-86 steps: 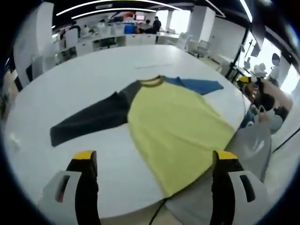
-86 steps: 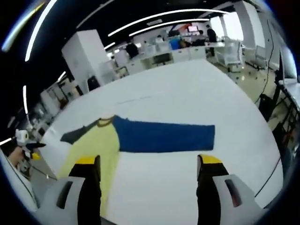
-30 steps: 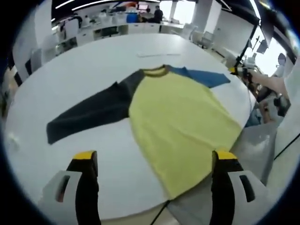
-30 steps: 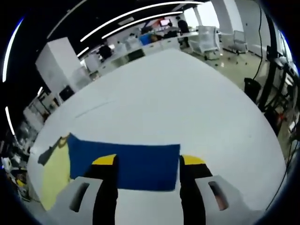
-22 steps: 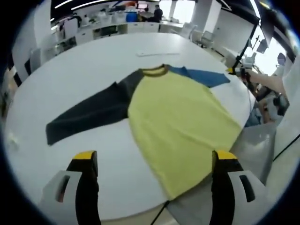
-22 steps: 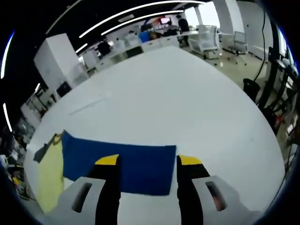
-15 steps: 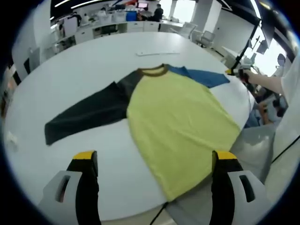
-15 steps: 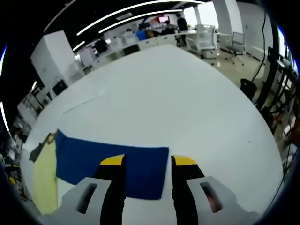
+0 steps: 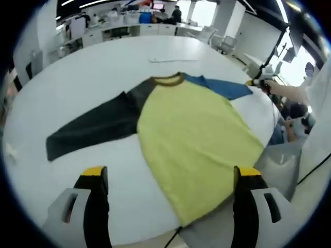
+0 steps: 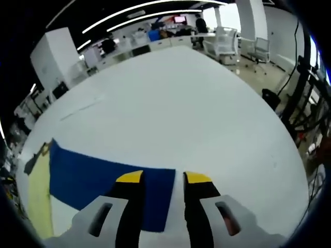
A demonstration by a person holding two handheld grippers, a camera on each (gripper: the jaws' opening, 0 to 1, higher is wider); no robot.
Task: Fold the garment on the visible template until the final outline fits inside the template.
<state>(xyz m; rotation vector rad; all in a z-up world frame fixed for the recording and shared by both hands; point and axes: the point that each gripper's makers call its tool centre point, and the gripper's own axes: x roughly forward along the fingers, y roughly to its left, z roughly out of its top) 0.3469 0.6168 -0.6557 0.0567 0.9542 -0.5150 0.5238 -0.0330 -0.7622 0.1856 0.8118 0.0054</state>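
Garment [image 9: 194,139] lies flat on table [image 9: 93,77]; right gripper [image 10: 163,178] seemingly pinches blue sleeve [image 10: 98,178]; left gripper [image 9: 170,173] gapes wide.

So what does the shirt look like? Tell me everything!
The shirt lies flat and spread out on the white table. Its body is yellow soft cloth, with a brownish collar at the top. One long sleeve is dark grey and stretches out sideways; the other is blue and stretches the opposite way. The bottom hem hangs a little past the table's edge. The right tongs have narrowed around the blue sleeve's end, which sits between their yellow tips.
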